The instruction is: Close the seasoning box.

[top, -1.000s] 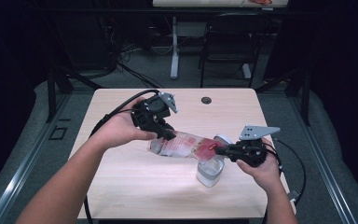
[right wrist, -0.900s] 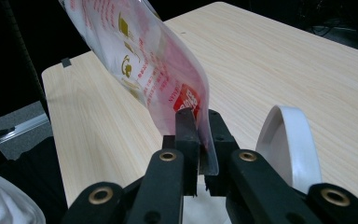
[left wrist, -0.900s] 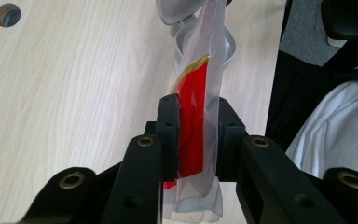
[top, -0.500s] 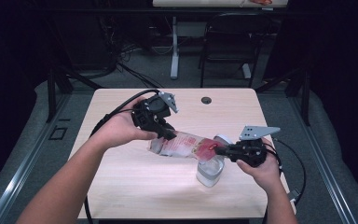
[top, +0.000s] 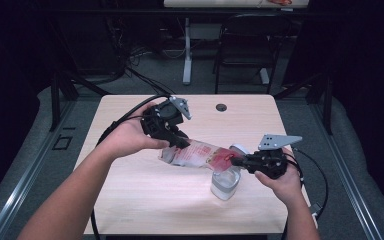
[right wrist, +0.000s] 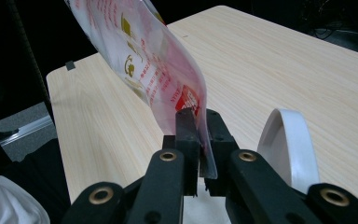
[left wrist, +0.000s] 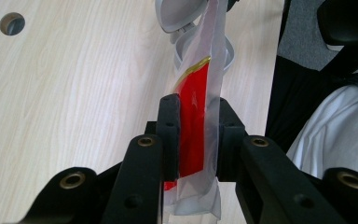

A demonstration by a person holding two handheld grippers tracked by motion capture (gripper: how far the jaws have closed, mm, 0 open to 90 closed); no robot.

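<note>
A clear plastic pouch with red and gold print [top: 197, 154] hangs stretched between my two grippers above the wooden table [top: 130, 200]. My left gripper [top: 176, 142] is shut on its left end; in the left gripper view the pads clamp the pouch [left wrist: 196, 126]. My right gripper [top: 236, 160] is shut on the opposite end, and in the right gripper view the jaws pinch the pouch's lower edge [right wrist: 158, 74]. A clear tub [top: 225, 182] with its white hinged lid [right wrist: 289, 149] raised stands on the table under the pouch's right end, also seen as the tub [left wrist: 181, 44] in the left gripper view.
A round cable hole [top: 221, 107] sits near the table's far edge. Black cables [top: 125, 120] trail off the table's left side and another cable [top: 315, 170] off its right. A chair [top: 245, 45] and a desk leg stand on the floor beyond.
</note>
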